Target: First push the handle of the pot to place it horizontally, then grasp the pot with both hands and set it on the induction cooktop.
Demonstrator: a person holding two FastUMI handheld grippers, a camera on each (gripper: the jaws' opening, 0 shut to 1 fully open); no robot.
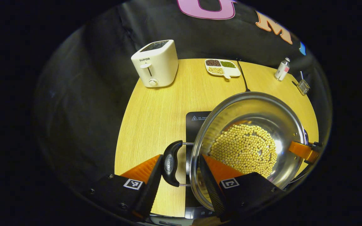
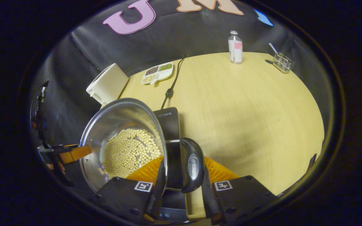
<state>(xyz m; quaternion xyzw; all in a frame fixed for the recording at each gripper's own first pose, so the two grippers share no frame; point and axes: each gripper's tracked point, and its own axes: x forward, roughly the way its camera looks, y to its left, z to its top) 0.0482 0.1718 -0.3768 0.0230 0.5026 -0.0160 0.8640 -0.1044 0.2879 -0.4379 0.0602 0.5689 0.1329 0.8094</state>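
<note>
Over the round light-wood surface (image 2: 247,103), both tools pinch the shiny steel bean-filled pot (image 1: 247,131): left tool (image 1: 181,171) and right tool (image 2: 181,175) each straddle a black side handle and the rim.

Pot (image 1: 247,138): I'm seeing it sitting over the cooktop (image 1: 196,121)
Toaster (image 1: 156,62): standing at its 11 o'clock
Tray (image 1: 222,67): lying at 12

Left tool (image 1: 181,175) and right tool (image 2: 181,182) each straddle a handle.

The toaster (image 1: 156,62) front reads "SUPOR"; print on the induction cooktop (image 1: 196,121) is too small to read.
</note>
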